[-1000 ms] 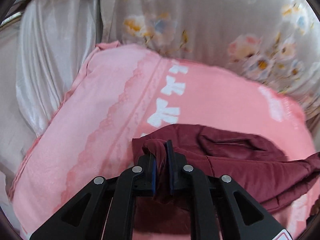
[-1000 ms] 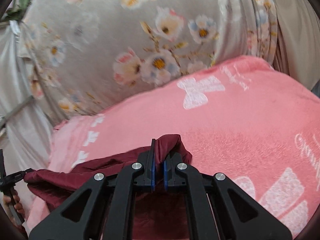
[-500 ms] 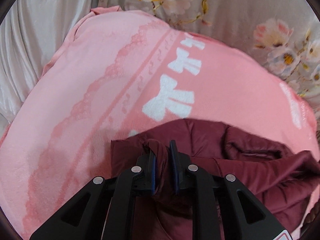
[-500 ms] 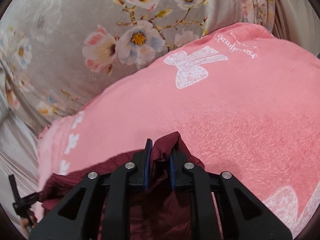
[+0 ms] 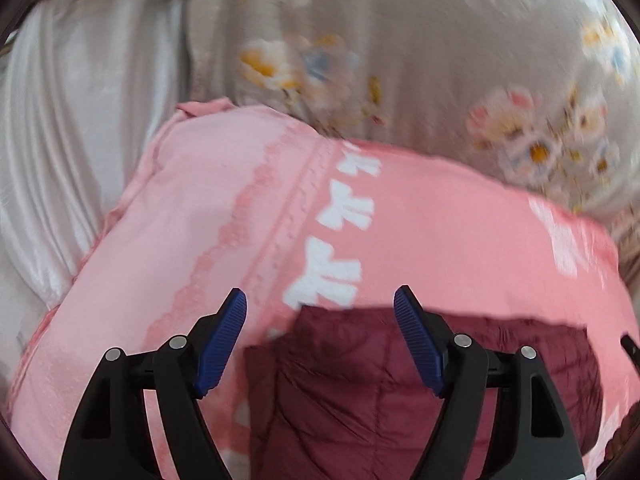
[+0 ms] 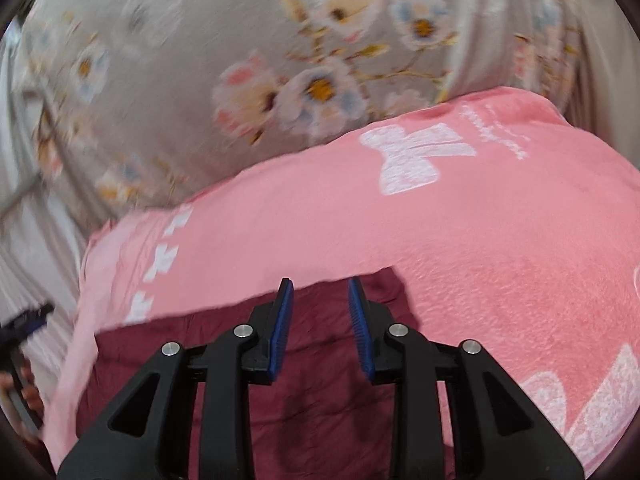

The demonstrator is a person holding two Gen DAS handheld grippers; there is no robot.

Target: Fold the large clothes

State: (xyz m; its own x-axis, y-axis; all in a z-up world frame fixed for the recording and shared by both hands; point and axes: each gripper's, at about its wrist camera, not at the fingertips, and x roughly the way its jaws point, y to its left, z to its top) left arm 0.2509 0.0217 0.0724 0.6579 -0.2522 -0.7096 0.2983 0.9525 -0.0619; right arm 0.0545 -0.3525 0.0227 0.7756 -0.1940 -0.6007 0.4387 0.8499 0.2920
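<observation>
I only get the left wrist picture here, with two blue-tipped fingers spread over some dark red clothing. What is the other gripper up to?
Observer: The right gripper hovers over the same maroon garment, its jaws opening with no cloth between them.
Operator: Is the garment lying flat on that side too?
Observer: Yes, its far edge runs in a straight line across the pink blanket.
Operator: Anything my view misses?
Observer: A large white bow is printed near the blanket's far corner, with small script beside it.
</observation>
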